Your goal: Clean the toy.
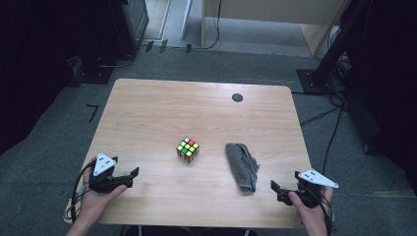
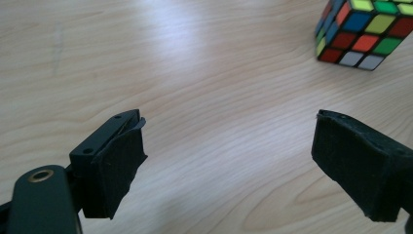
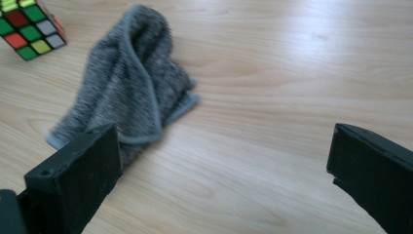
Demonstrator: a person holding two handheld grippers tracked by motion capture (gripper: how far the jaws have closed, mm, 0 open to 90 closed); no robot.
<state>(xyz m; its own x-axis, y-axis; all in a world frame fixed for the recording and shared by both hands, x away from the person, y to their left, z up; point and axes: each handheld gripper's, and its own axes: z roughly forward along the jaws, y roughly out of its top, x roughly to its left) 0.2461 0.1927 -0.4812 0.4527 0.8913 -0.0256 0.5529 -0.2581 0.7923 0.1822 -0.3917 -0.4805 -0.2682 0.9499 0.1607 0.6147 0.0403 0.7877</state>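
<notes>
Grey carpet and dark equipment stands surround a light wooden surface with rounded corners. Near its middle sits a multicoloured puzzle cube, scrambled, with green, yellow and red stickers on top. Well apart to its right lies a crumpled grey terry cloth, bunched lengthwise.

Left gripper: held in the person's left hand at the near left edge of the surface, pointing toward the cube. Jaws apart, nothing between them; in the left gripper view only bare wood lies between the padded jaws, the cube beyond them at upper right.

Right gripper: held at the near right edge, just beside the near end of the cloth. Jaws wide apart and empty; in the right gripper view the cloth lies just past the left-hand jaw, whether touching I cannot tell.
</notes>
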